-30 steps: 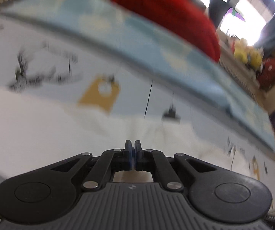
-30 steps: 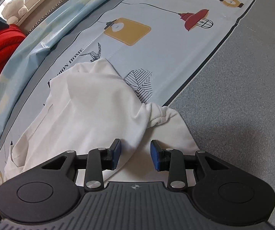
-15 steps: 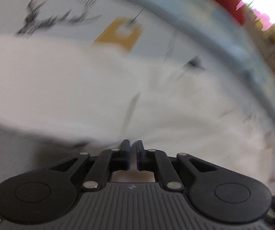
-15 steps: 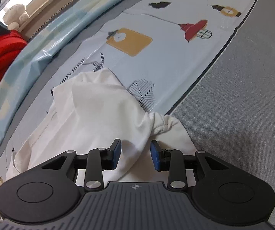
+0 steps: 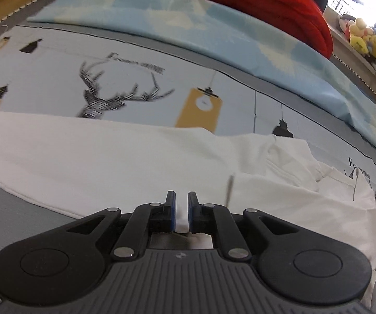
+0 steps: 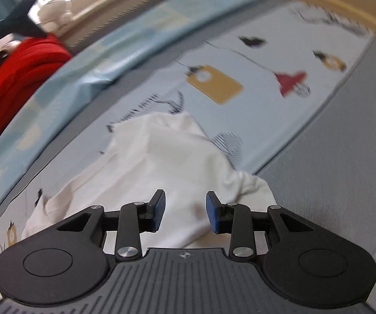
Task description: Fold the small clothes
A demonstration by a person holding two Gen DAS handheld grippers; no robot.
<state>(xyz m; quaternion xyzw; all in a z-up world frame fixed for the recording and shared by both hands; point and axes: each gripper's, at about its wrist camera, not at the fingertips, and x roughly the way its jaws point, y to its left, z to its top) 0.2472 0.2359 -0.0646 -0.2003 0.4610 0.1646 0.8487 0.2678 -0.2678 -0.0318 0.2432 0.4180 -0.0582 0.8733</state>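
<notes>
Through the left wrist camera I see my left hand-held gripper (image 5: 181,210) low over a white garment (image 5: 125,162) that lies spread flat across a printed bed sheet (image 5: 57,60), its near hem running along the grey strip at the front. The jaws are opening, only a narrow gap so far, with white cloth showing through the gap, though I cannot tell whether the pads touch it; I read this as letting go of the fabric. Toward the right the garment bunches into creases and a turned-over flap. Behind it sit a pale blue blanket (image 5: 214,26) and a red knitted bundle (image 5: 266,2), both well apart from the work. Through the right wrist camera, which is somewhat blurred, my right hand-held gripper (image 6: 185,213) hangs above the other end of the same white garment (image 6: 167,157), its jaws spread partway and gripping nothing. Here the cloth is rumpled, a crumpled lump lying at the edge where the printed sheet meets the grey surface (image 6: 331,170). I judge the fold barely begun: this looks like laying out and smoothing. Next I would pinch that rumpled end with the right, pull it flat, then take matching edges with both sides to make a clean fold.
</notes>
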